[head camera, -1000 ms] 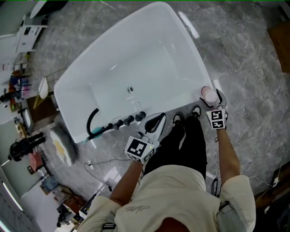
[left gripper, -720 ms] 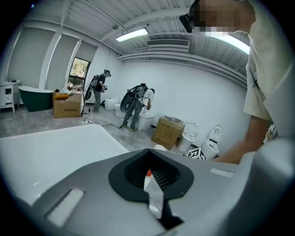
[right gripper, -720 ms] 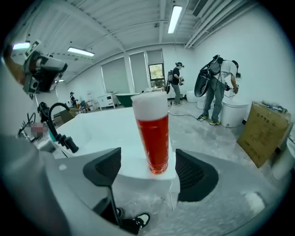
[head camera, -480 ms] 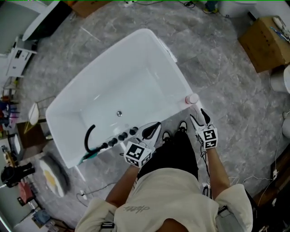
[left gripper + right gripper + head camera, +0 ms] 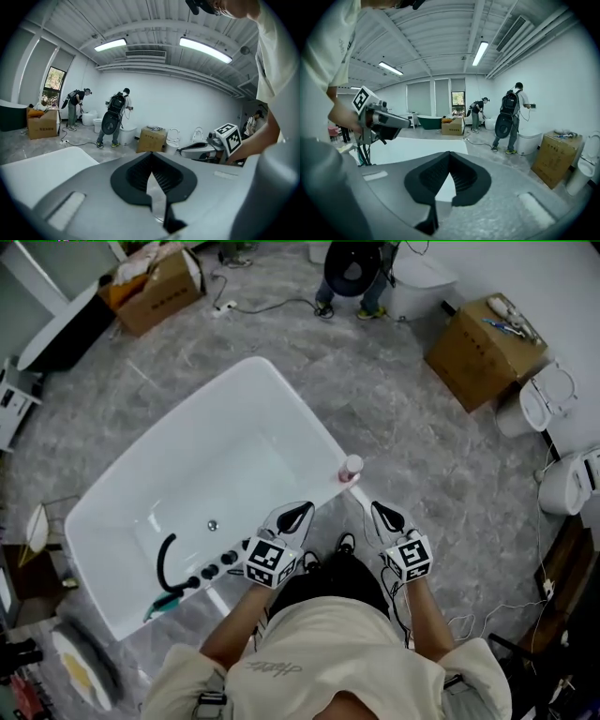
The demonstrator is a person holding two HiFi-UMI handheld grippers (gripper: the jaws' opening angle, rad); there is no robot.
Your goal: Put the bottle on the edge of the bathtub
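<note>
Bottle (image 5: 351, 466) stands on the bathtub (image 5: 187, 456) rim's corner; left gripper (image 5: 300, 514) is closed empty, right gripper (image 5: 380, 512) has just closed on nothing nearby, and a stray swing could topple it

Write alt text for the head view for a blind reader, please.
A pink-topped bottle stands on the corner rim of a white bathtub. Nearer, a person holds the left gripper, shut, and the right gripper, just closed on nothing.

Left gripper (image 5: 302, 512), jaws together, empty; right gripper (image 5: 379, 511) alongside, jaws just closed on nothing.
</note>
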